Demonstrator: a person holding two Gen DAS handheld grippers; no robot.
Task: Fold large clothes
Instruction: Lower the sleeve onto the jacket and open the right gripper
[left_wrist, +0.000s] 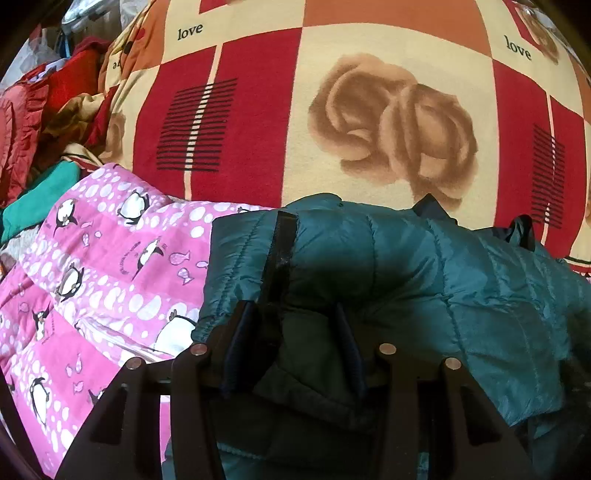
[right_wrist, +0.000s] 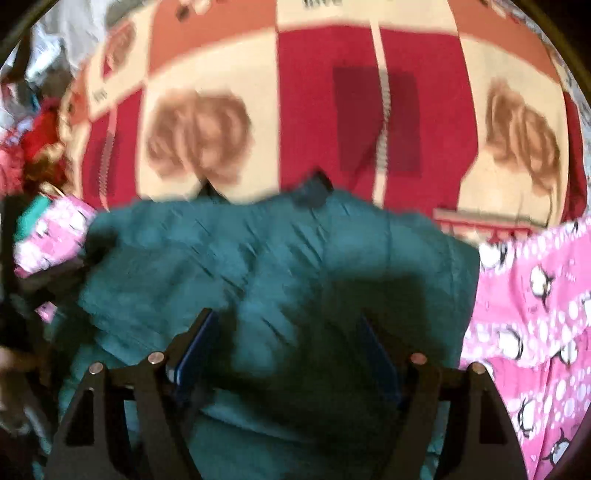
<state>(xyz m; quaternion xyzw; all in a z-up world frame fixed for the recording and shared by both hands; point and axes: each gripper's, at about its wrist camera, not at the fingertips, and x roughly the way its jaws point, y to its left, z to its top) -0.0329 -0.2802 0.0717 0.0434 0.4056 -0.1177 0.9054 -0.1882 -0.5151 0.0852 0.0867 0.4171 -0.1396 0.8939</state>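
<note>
Left gripper (left_wrist: 291, 328): clamped on a fold of the teal quilted jacket (left_wrist: 424, 266).
Right gripper (right_wrist: 291, 339): jaws spread, jacket below, ungripped.
Beyond both: rose-print blanket (left_wrist: 369, 110).

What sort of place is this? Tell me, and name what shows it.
Probably a bedroom at home: a rose-patterned blanket printed "love" covers what looks like a bed, with a teal puffer jacket, a pink penguin quilt and piled clothes on it.

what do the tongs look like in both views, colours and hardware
Both the left tongs and the right tongs look alike: dark angular finger arms with triangular cut-outs, round silver pins at the joints, and blue pads inside the fingers. No cables or markings show.
</note>
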